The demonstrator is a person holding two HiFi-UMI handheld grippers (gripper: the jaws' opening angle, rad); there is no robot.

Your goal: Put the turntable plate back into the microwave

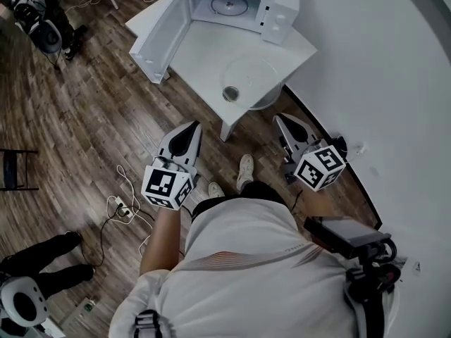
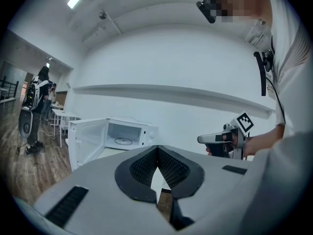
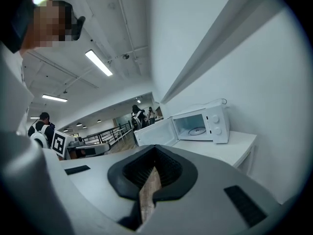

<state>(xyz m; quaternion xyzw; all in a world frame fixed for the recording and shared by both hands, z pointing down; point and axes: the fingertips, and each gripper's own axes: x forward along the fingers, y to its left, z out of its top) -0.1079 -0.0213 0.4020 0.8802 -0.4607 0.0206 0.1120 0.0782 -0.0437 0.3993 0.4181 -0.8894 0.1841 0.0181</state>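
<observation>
White table (image 1: 204,58) bears open microwave (image 1: 243,4) and turntable plate (image 1: 252,78).

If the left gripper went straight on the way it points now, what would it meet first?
The left gripper would likely meet the near edge of the white table first, though its height against that edge is unclear.

At the bottom centre of the head view, you wear a white short-sleeved shirt (image 1: 246,259) with a thin orange line curving across the back, and pale trainers (image 1: 245,169). A black box (image 1: 349,232) on black straps sits at lower right. Your left gripper (image 1: 190,129) and right gripper (image 1: 282,120) are grey-white shells with black ribbed pads (image 2: 144,168), each carrying a black-and-white marker cube (image 1: 168,185).
</observation>
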